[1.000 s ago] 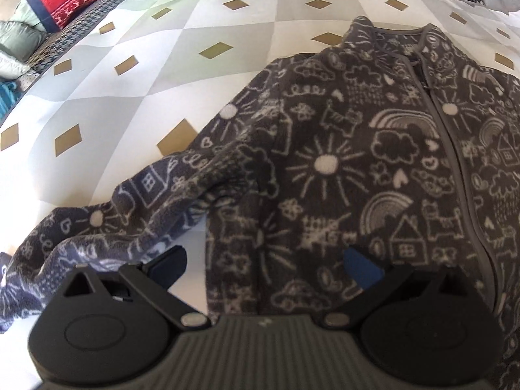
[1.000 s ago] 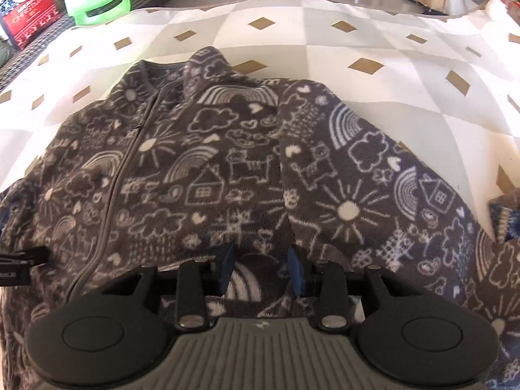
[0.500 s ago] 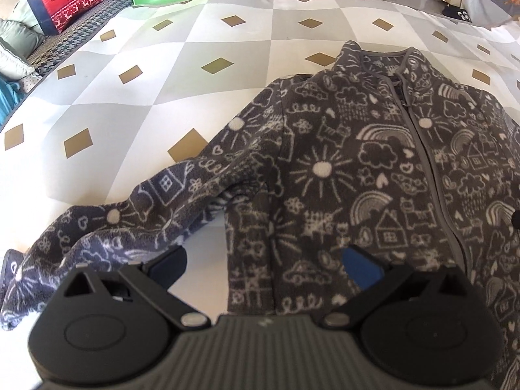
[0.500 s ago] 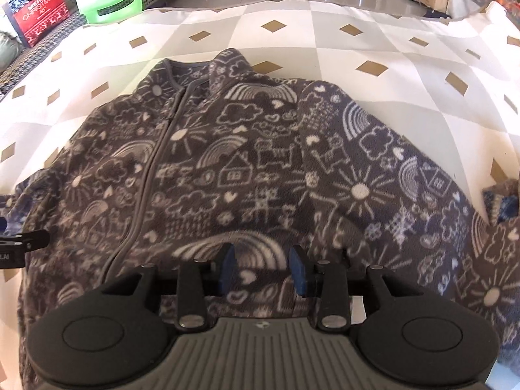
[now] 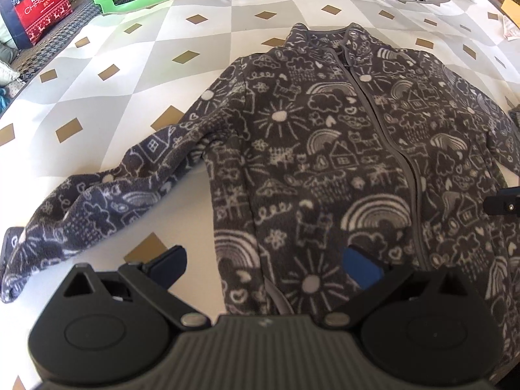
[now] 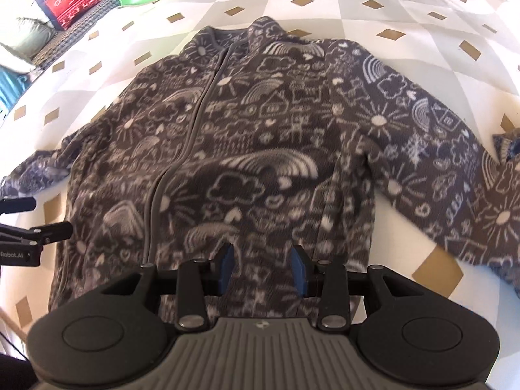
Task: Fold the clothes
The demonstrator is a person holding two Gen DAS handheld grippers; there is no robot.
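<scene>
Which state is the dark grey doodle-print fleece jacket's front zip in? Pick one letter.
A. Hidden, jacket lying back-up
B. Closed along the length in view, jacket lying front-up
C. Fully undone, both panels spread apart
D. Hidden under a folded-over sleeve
B: the dark grey doodle-print fleece jacket lies front-up on the diamond-patterned cover, and its grey zip line runs closed from the collar down the chest, with both sleeves spread to the sides.

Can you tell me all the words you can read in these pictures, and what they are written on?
"MERRY CHRISTMAS" on the red gift bag, top left in the left wrist view; the small number under it looks like "85" but is too small to be sure.
"Robot.AI" on the black body of the left gripper, at the left edge of the right wrist view; its start is cut off.
The fleece jacket has only drawings, no words.
</scene>
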